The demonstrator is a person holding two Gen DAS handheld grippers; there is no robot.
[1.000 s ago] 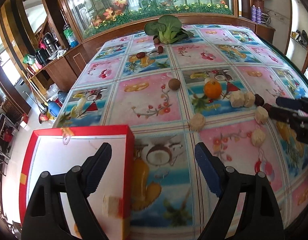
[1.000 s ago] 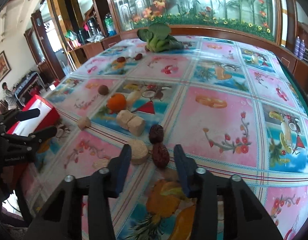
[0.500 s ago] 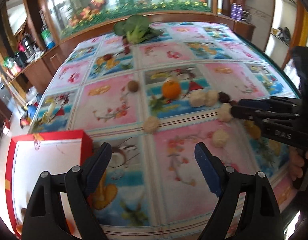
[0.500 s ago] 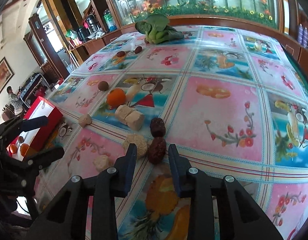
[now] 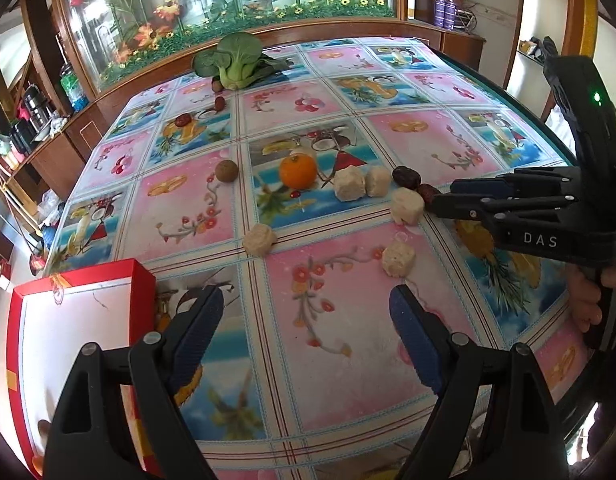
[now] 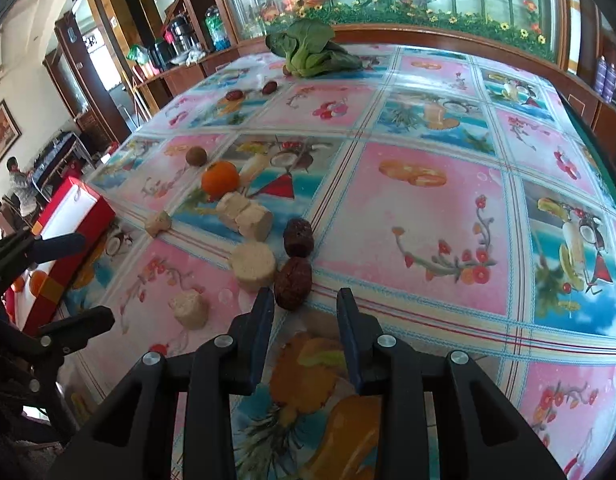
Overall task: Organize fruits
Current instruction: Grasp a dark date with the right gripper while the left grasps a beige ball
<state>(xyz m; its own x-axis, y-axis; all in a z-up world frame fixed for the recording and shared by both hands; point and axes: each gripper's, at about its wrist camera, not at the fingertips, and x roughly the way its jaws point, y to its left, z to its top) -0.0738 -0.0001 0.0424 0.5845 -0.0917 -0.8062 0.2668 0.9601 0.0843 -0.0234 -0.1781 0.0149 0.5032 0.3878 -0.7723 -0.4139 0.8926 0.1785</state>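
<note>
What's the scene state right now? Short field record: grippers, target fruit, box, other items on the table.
left gripper: open, nothing between the jaws, above the tablecloth beside the red box
right gripper: jaws narrowed, not gripping; tips just short of the near red date
second red date: just beyond the first
orange: on the table, further back
pale chunks: several, scattered left of the dates
leafy green: far end of the table
red box: at the left table edge, mostly white inside; orange items at its near end
</note>
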